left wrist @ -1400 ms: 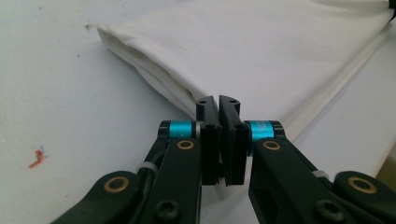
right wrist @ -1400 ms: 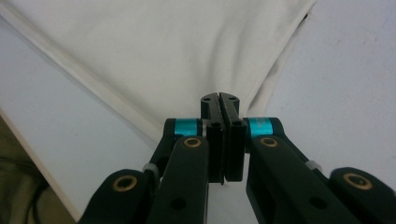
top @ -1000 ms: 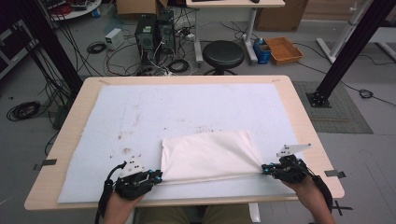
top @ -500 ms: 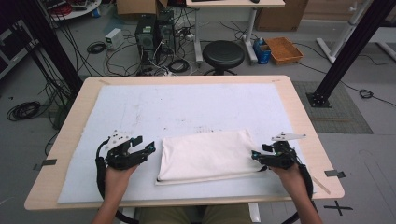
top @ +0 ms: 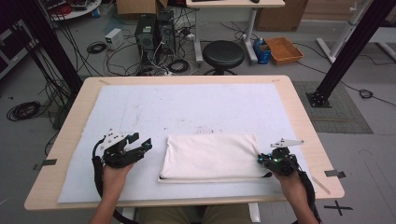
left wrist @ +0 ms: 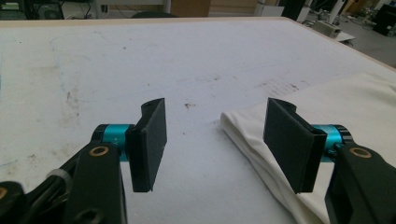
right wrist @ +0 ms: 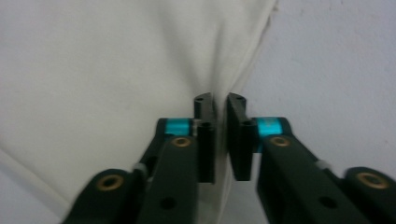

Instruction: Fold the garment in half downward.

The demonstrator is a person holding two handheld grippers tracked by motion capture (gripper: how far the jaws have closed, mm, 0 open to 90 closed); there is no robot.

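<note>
A folded white cloth (top: 210,156) lies flat on the white mat (top: 187,107), near the table's front edge. My left gripper (top: 142,144) rests to the left of it, apart from the cloth. Its jaws have just been opening and now stand wide, with nothing between them (left wrist: 217,135); the cloth's left end (left wrist: 355,98) lies just beyond the right jaw. My right gripper (top: 262,161) is at the cloth's right edge. Its jaws have just been closing, and they (right wrist: 220,100) pinch the puckered edge of the cloth (right wrist: 116,70).
The wooden table rim (top: 299,116) frames the stained mat. Behind the table stand a black stool (top: 224,53), computer towers (top: 154,30), loose cables on the floor and a cardboard tray (top: 284,49). Black frame posts rise at both sides.
My left gripper let go of the cloth's front left corner, moved left and opened. The cloth settled flat. My right gripper shifted slightly at the right edge and closed on it again.
</note>
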